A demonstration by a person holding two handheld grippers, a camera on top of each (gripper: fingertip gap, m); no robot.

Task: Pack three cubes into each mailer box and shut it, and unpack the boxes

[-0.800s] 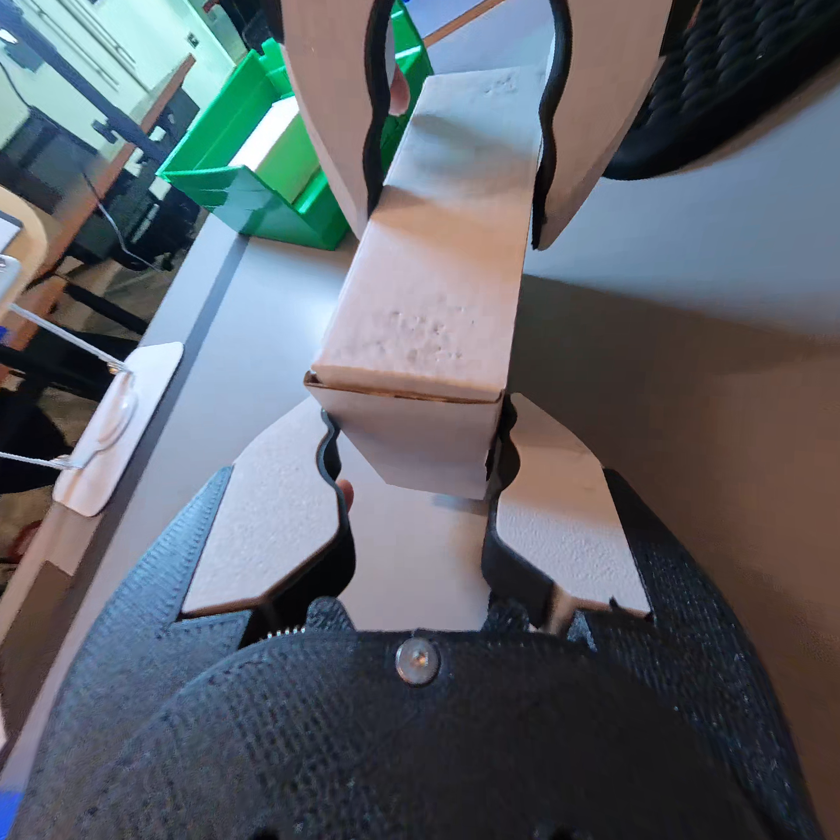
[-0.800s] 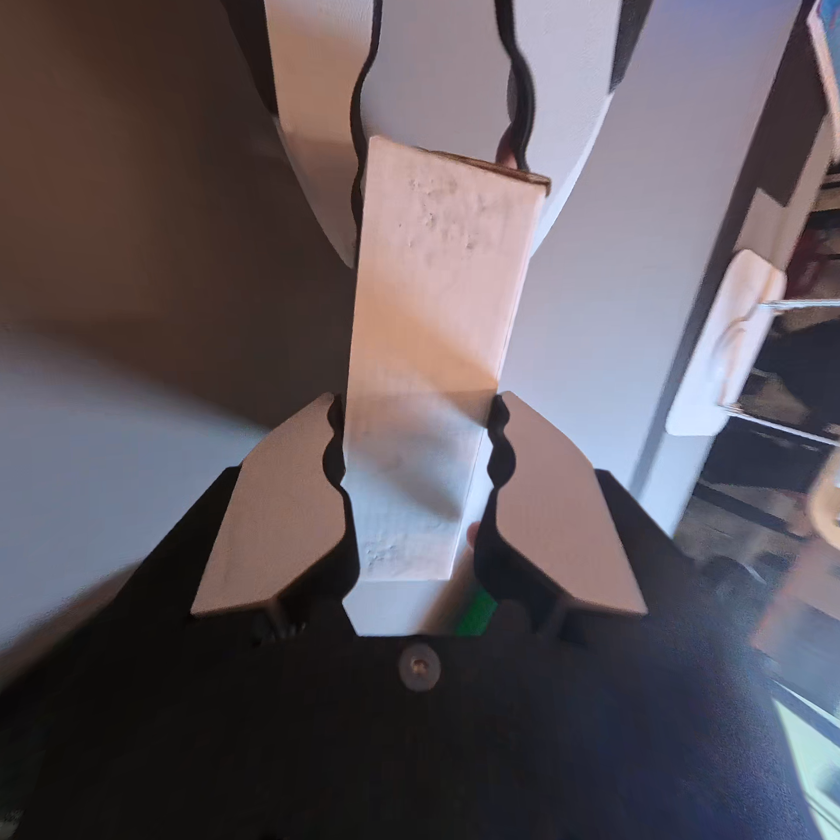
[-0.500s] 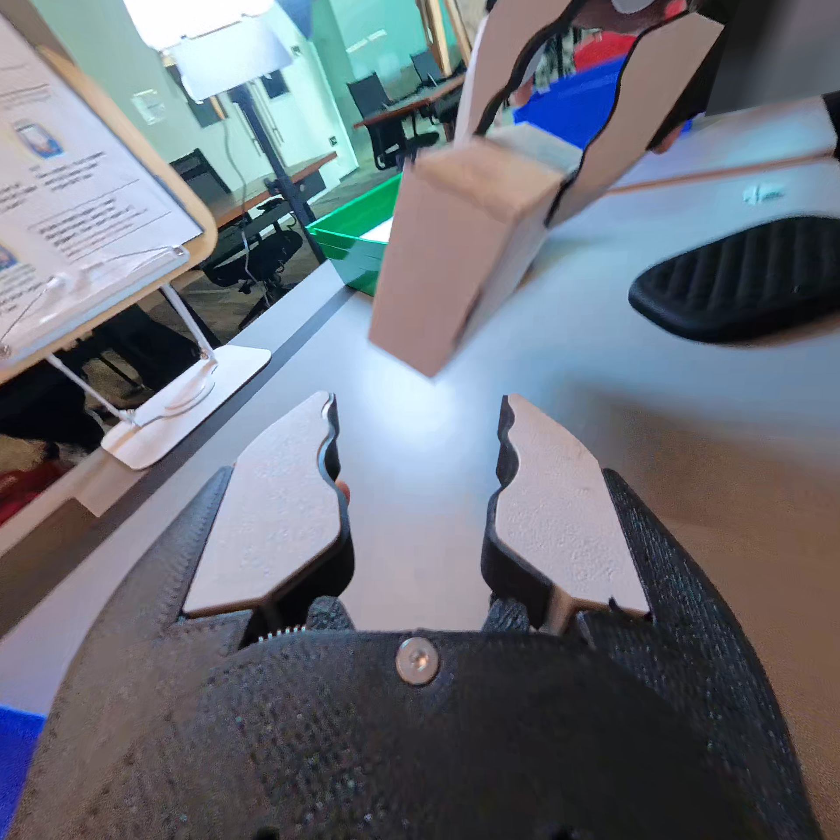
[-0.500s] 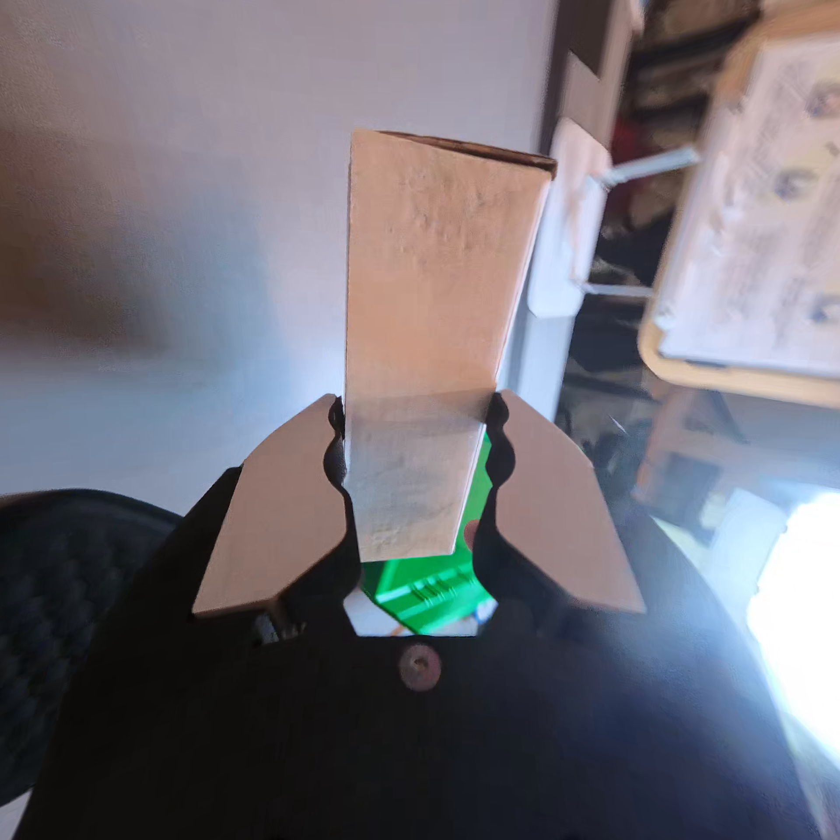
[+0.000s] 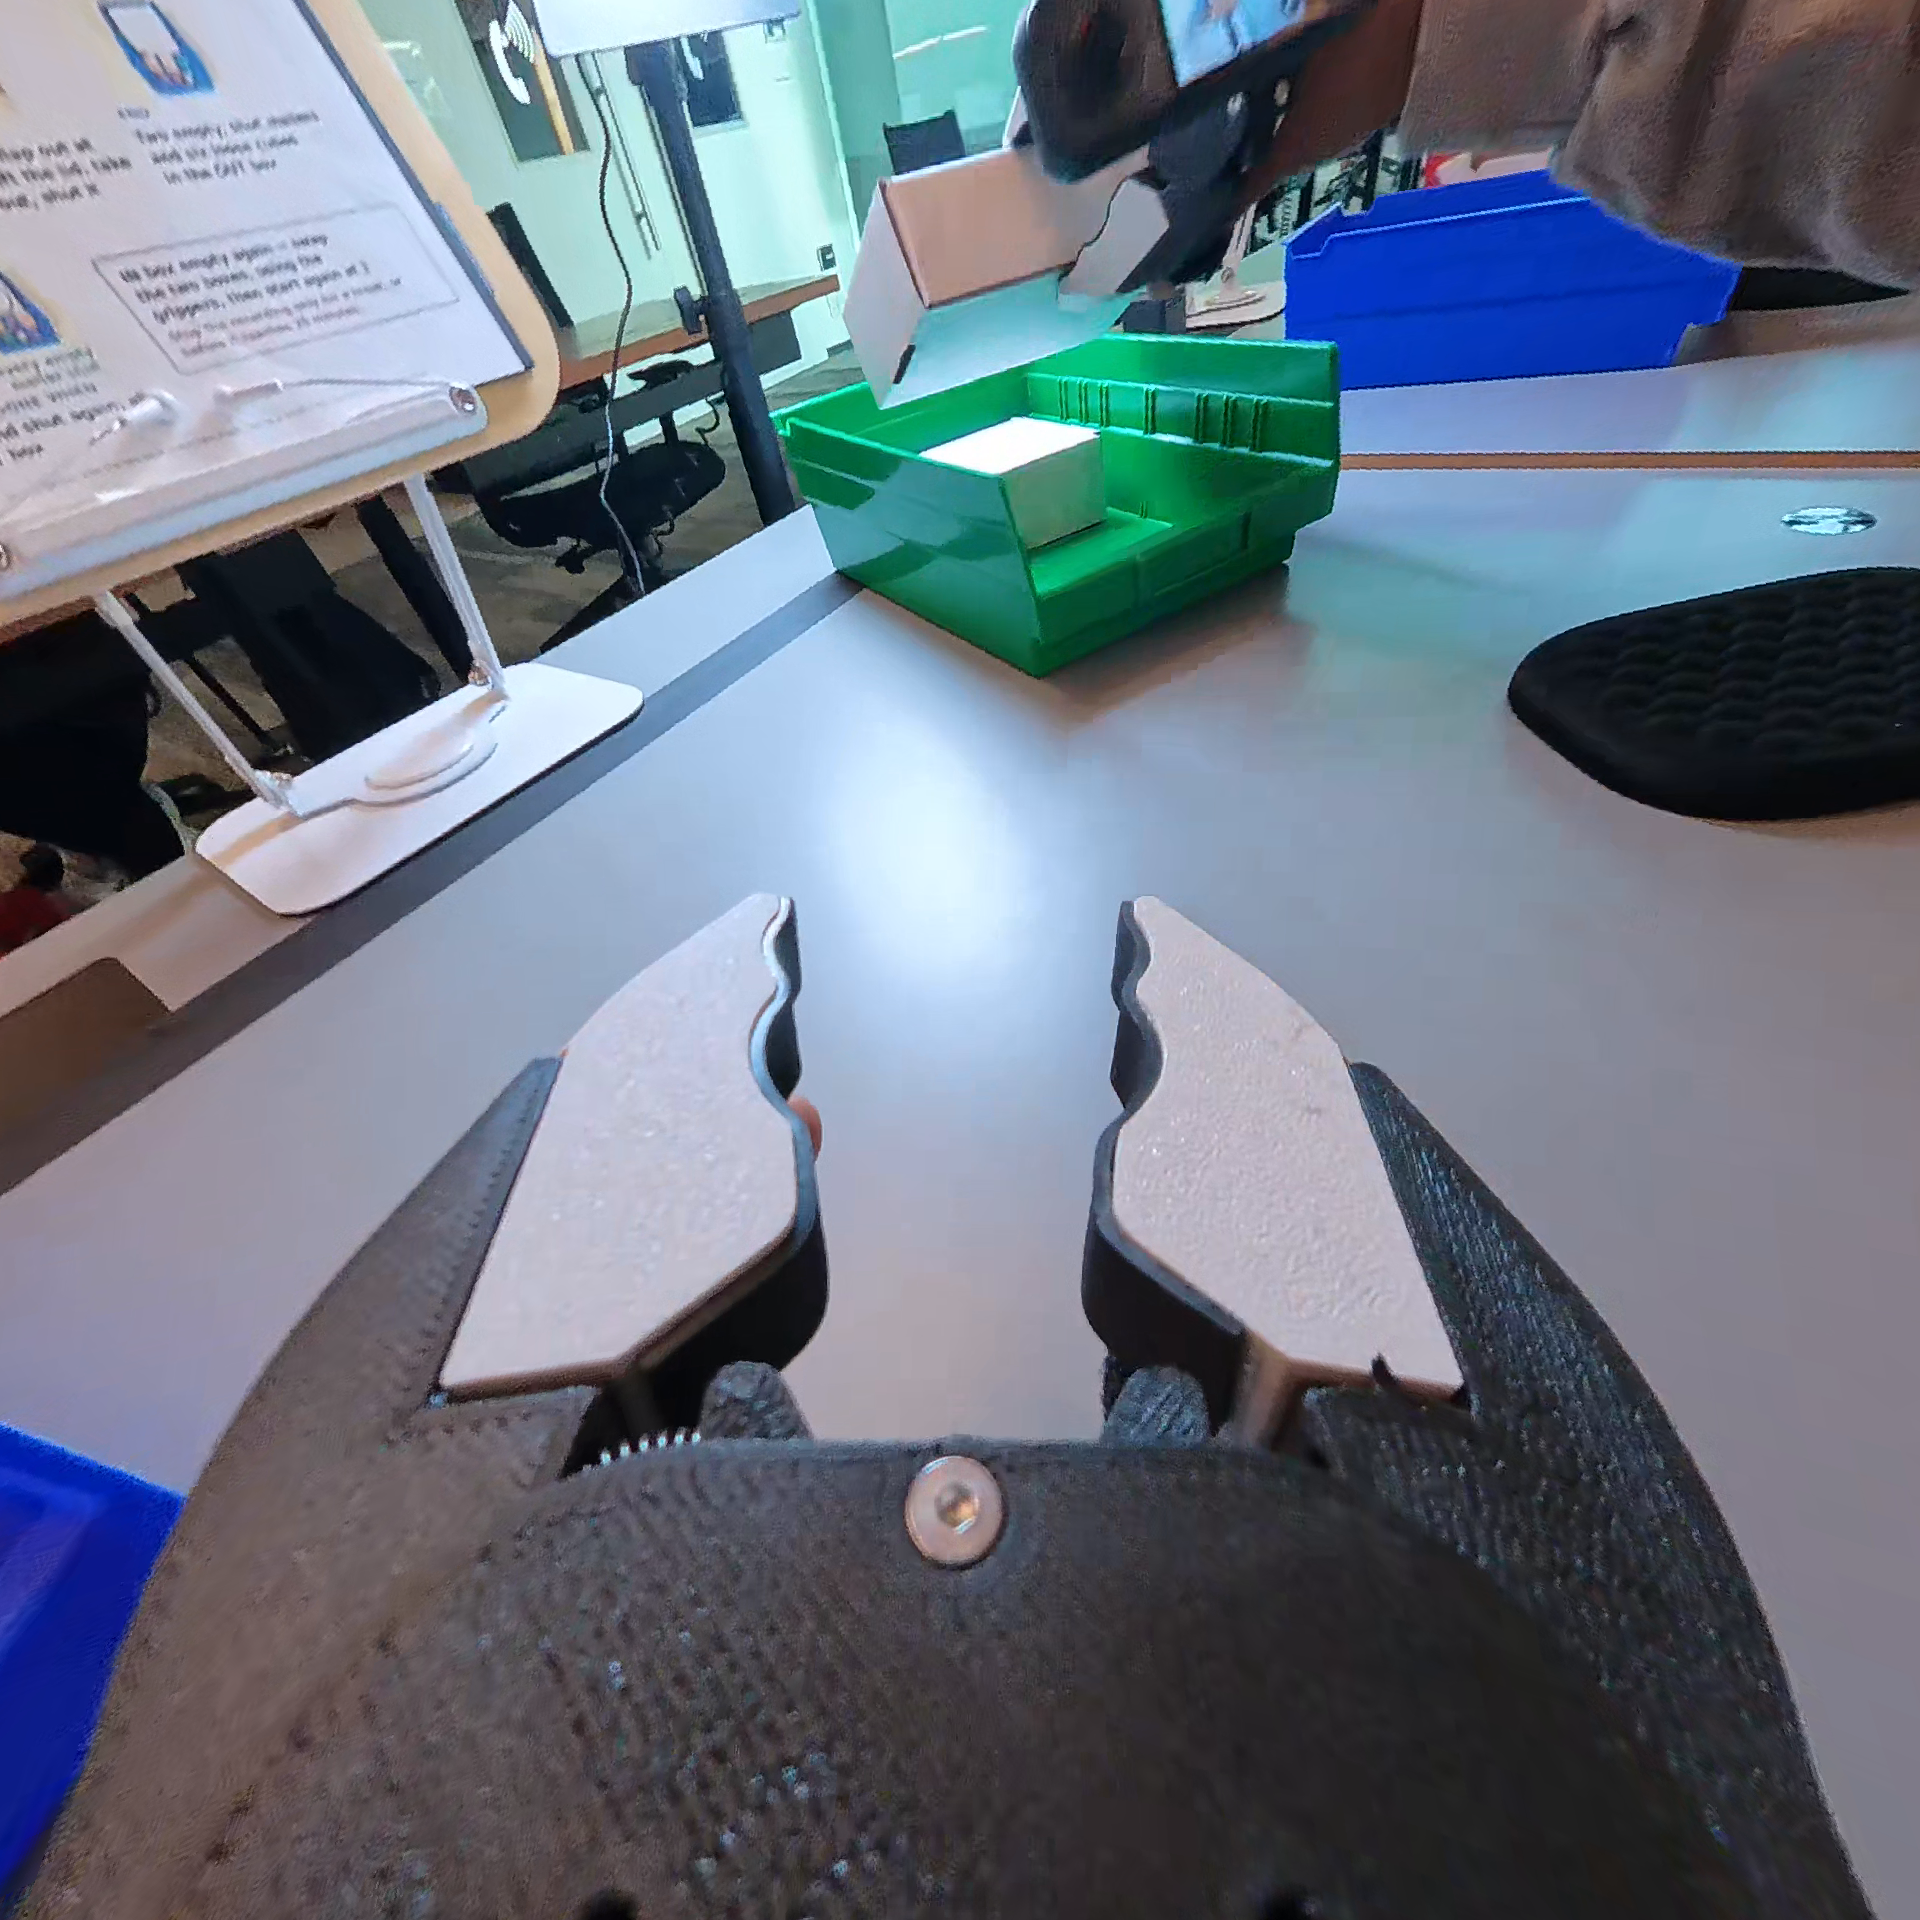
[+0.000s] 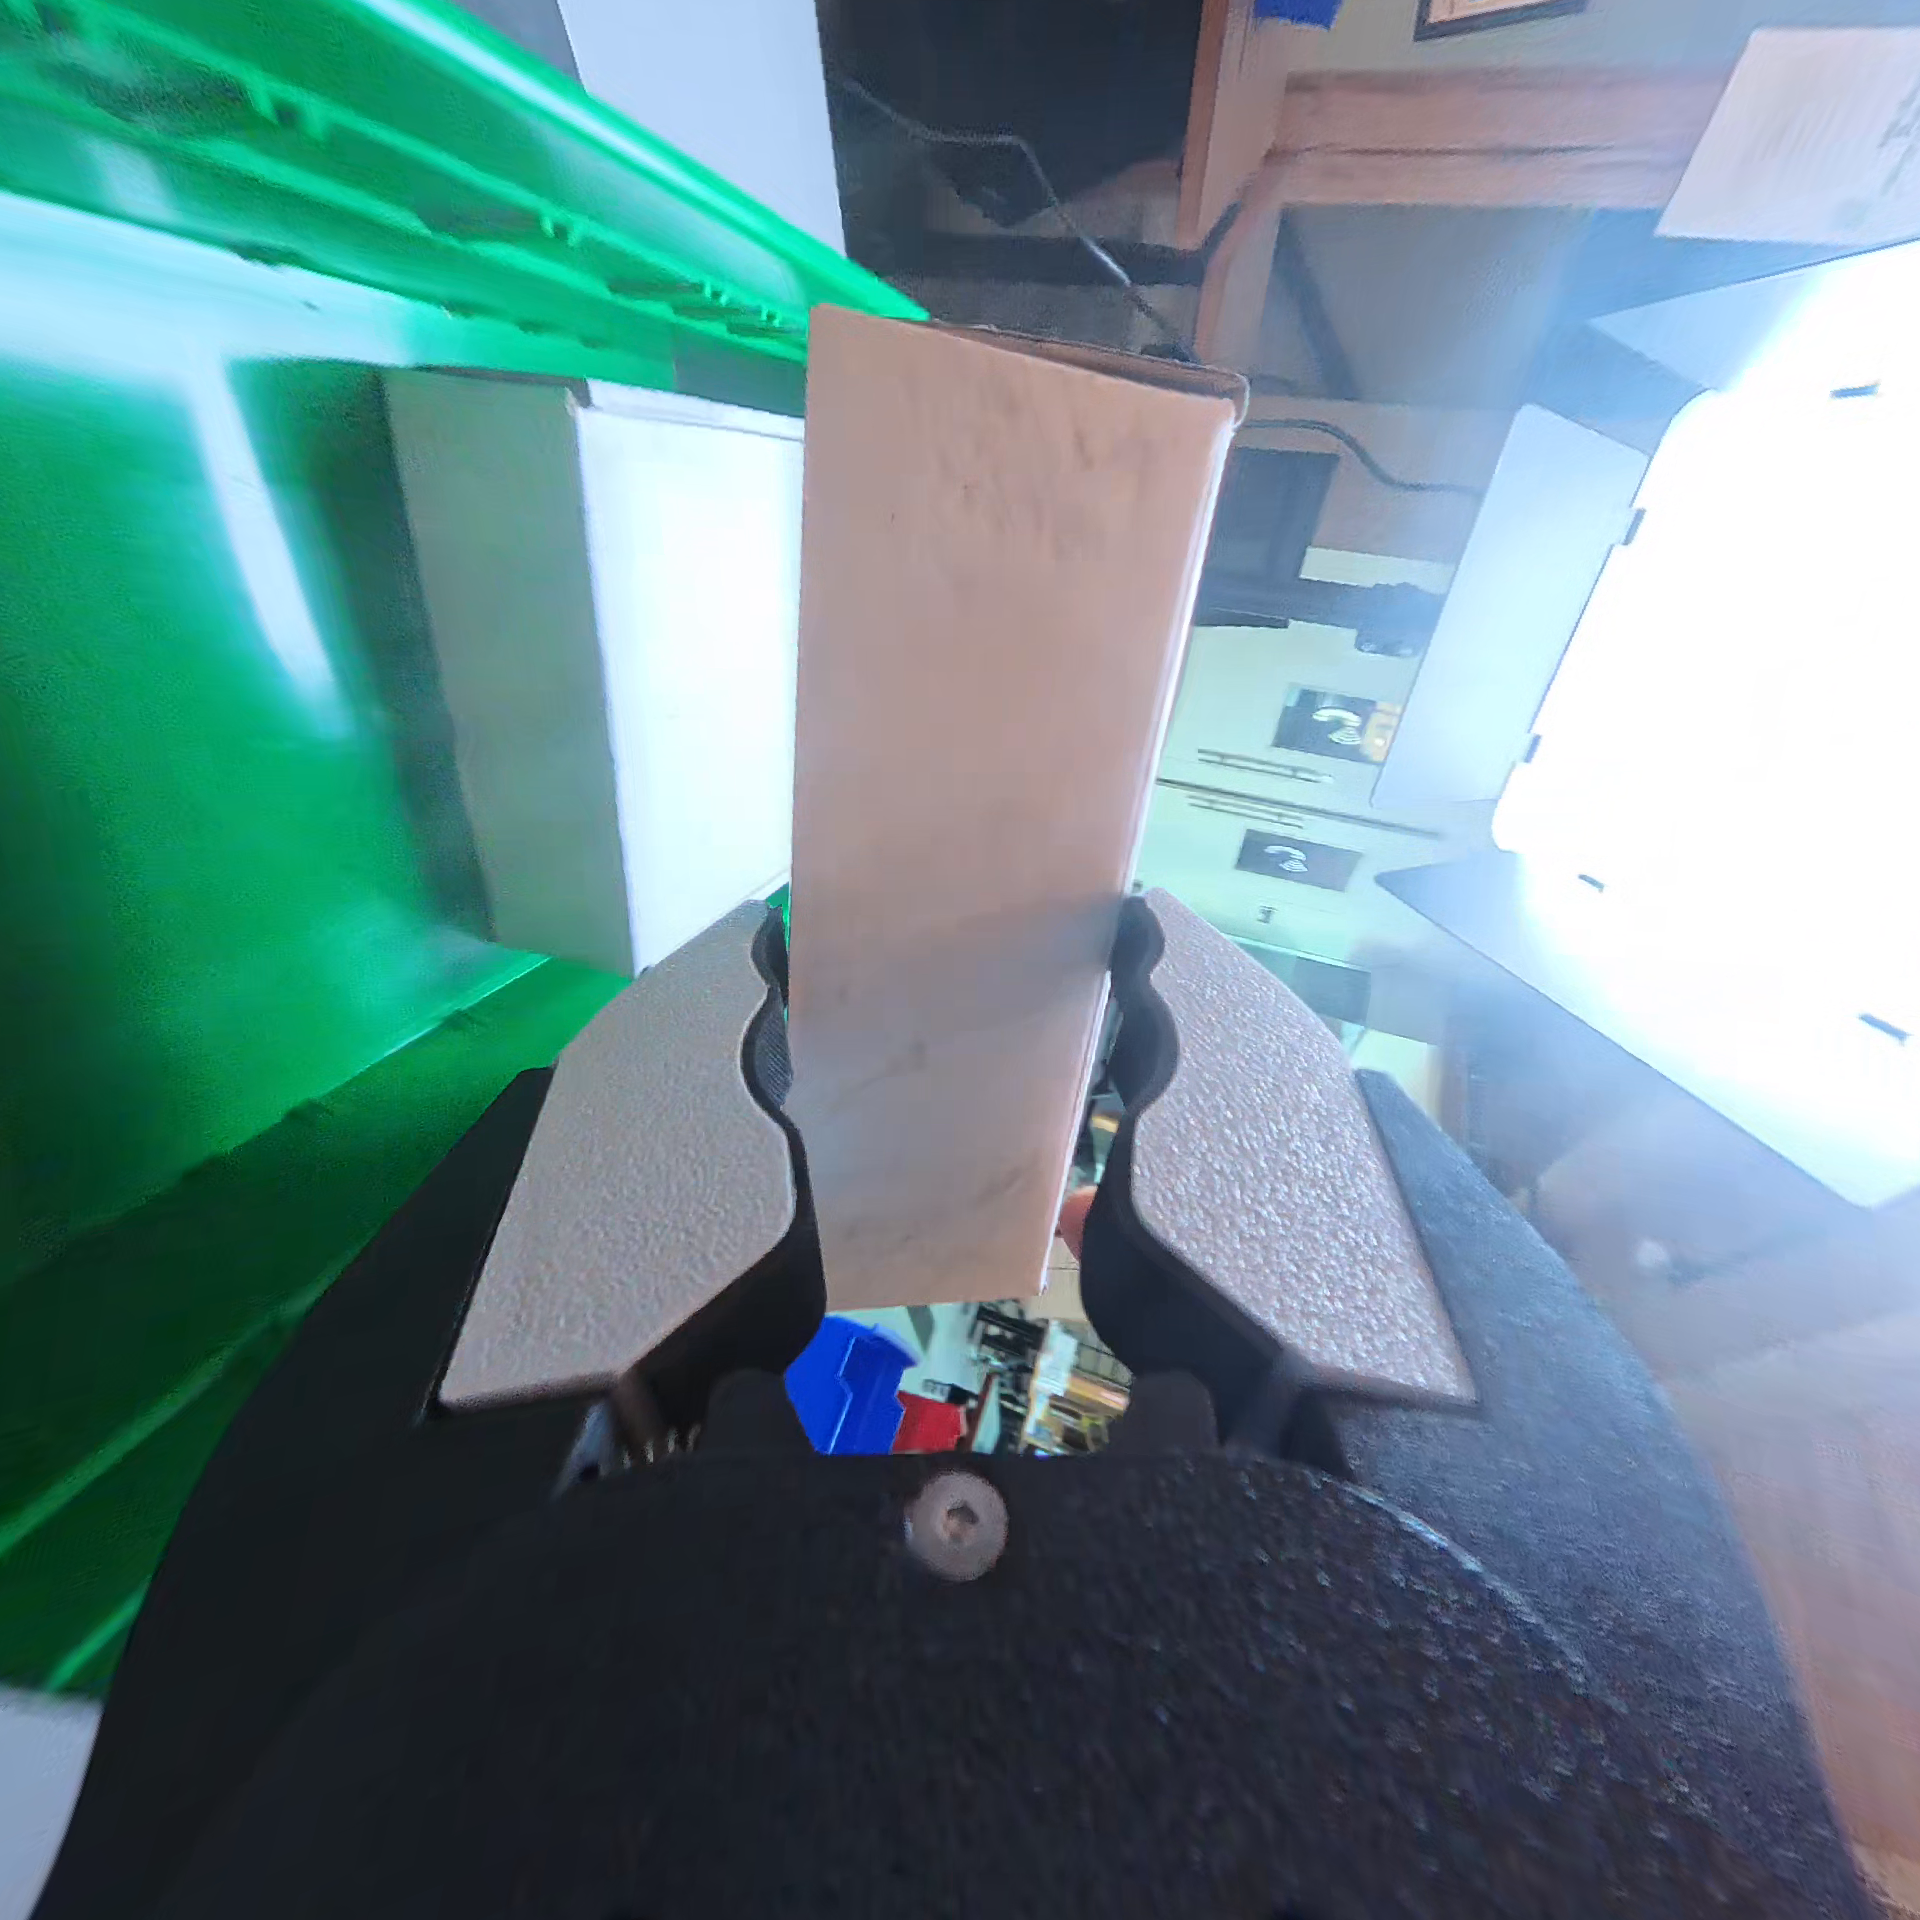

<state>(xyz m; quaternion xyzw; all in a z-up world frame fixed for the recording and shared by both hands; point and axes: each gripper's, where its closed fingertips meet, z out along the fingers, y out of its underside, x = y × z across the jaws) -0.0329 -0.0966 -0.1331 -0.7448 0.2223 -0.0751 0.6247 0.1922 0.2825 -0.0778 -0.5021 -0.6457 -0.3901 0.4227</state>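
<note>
My left gripper [image 5: 956,925] is open and empty, low over the grey table. My right gripper [image 6: 951,914] is shut on a closed white mailer box [image 6: 997,727]. In the left wrist view that held box [image 5: 966,255] hangs tilted in the air just above the far left part of the green bin [image 5: 1174,582], with the right gripper [image 5: 1117,244] on its far end. A second closed white mailer box [image 5: 1023,473] lies inside the green bin; it also shows in the right wrist view [image 6: 644,665] beside the held box. No cubes are visible.
A black textured mat [image 5: 1745,686] lies on the table at the right. A blue bin [image 5: 1496,281] stands behind the green one, and a blue edge [image 5: 52,1590] shows at the lower left. An instruction board on a white stand [image 5: 416,769] sits at the table's left edge. About 45 cm separates my left fingertips from my right.
My left gripper let go of the mailer box and pulled back, open. My right gripper carried the box away to above the green bin.
</note>
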